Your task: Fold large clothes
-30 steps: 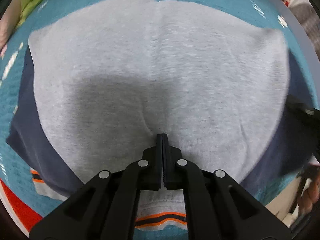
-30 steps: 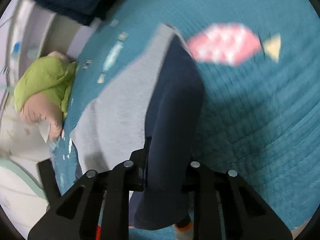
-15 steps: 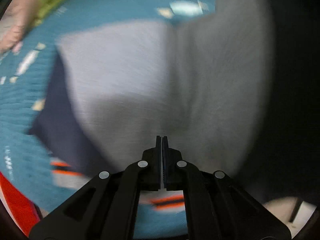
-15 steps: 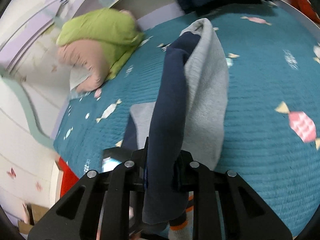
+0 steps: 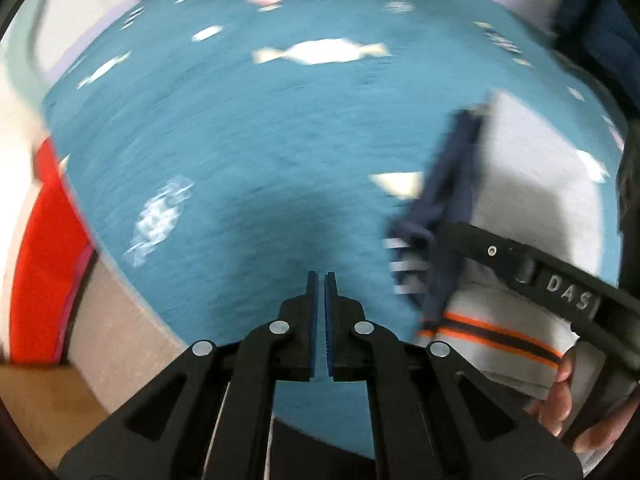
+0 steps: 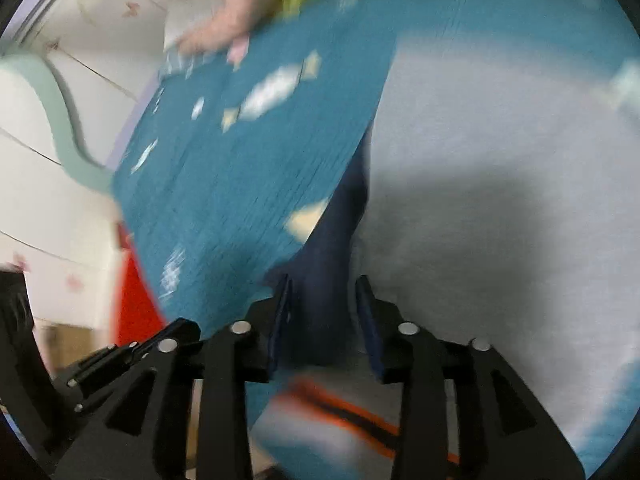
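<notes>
Right wrist view: right gripper point(image 6: 324, 292) jaws opening, navy sleeve point(image 6: 336, 216) seen between them, grey sweatshirt point(image 6: 500, 200) rightward; left gripper point(image 5: 321, 280) pressed together, empty.

Right gripper point(image 6: 325, 304) jaws opening — navy sleeve point(image 6: 332, 248) between; grey sweatshirt point(image 6: 500, 200) on teal bedspread point(image 6: 240, 168).

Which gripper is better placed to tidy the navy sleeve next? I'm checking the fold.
Right. The right gripper straddles the navy sleeve, jaws opening around it beside the grey sweatshirt. The left gripper is shut, empty, over bare teal bedspread.
</notes>
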